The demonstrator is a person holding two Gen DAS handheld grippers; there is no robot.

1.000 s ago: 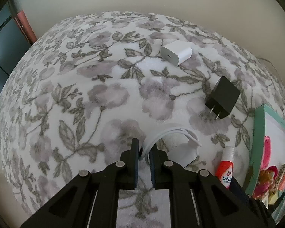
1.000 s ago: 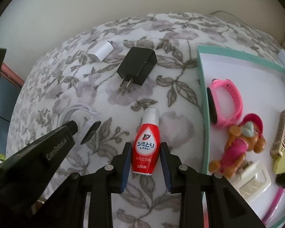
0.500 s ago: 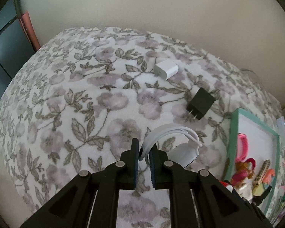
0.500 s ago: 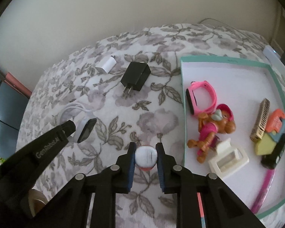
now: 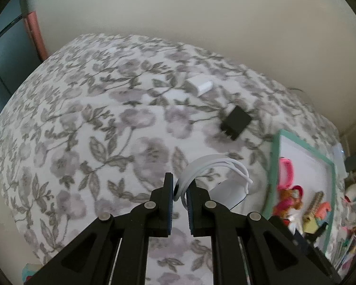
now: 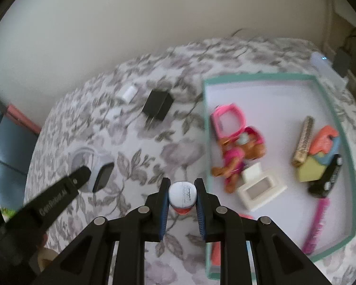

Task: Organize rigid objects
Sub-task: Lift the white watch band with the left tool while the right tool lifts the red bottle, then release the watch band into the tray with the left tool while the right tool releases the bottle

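Observation:
My left gripper (image 5: 180, 188) is shut on the strap of a white smartwatch (image 5: 225, 185) and holds it above the floral cloth; the watch also shows in the right wrist view (image 6: 99, 172). My right gripper (image 6: 182, 193) is shut on a small red bottle with a white cap (image 6: 182, 194), cap toward the camera, held above the cloth just left of the teal-rimmed tray (image 6: 256, 77). A black charger (image 6: 157, 105) and a white charger (image 6: 129, 92) lie on the cloth farther back.
The tray holds a pink band (image 6: 227, 118), a toy figure (image 6: 237, 156), a white frame (image 6: 259, 193), a comb (image 6: 303, 144), a pink brush (image 6: 316, 225) and other small items. A wall stands behind the table. A dark cabinet (image 5: 2, 54) stands at the left.
Both grippers have risen with their objects: the watch and the bottle are higher above the cloth, and the tray and chargers look farther away. The right gripper shifted toward the tray.

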